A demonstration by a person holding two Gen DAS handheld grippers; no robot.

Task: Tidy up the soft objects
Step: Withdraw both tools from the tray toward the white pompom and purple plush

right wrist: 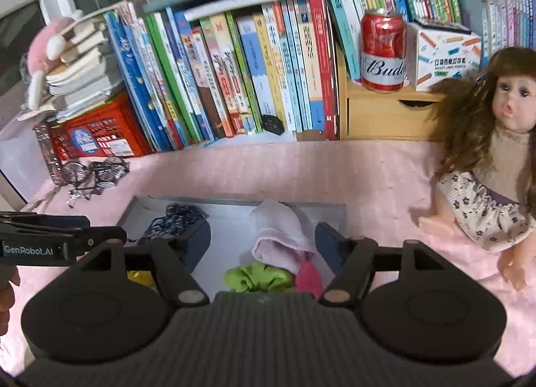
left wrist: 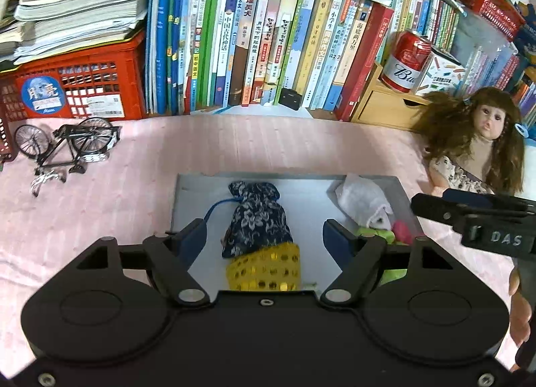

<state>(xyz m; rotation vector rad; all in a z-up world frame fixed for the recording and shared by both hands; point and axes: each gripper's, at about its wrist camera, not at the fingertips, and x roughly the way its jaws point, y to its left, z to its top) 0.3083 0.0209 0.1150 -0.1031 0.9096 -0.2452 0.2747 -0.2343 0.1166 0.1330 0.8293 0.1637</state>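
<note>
Both the left gripper (left wrist: 264,236) and right gripper (right wrist: 263,246) hung wide and empty above the grey tray (left wrist: 301,182), where the floral pouch (left wrist: 256,219), yellow mesh bag (left wrist: 264,268), pink towel (right wrist: 281,236) and green scrunchie (right wrist: 258,278) already lay, so the sorting looked largely done.

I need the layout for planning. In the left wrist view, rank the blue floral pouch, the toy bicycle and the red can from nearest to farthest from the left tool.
1. Blue floral pouch: lying in the grey tray, right between the left tool's open fingers.
2. Toy bicycle: on the pink cloth, off to the left.
3. Red can: on the wooden drawer box, far right, by the books.
</note>
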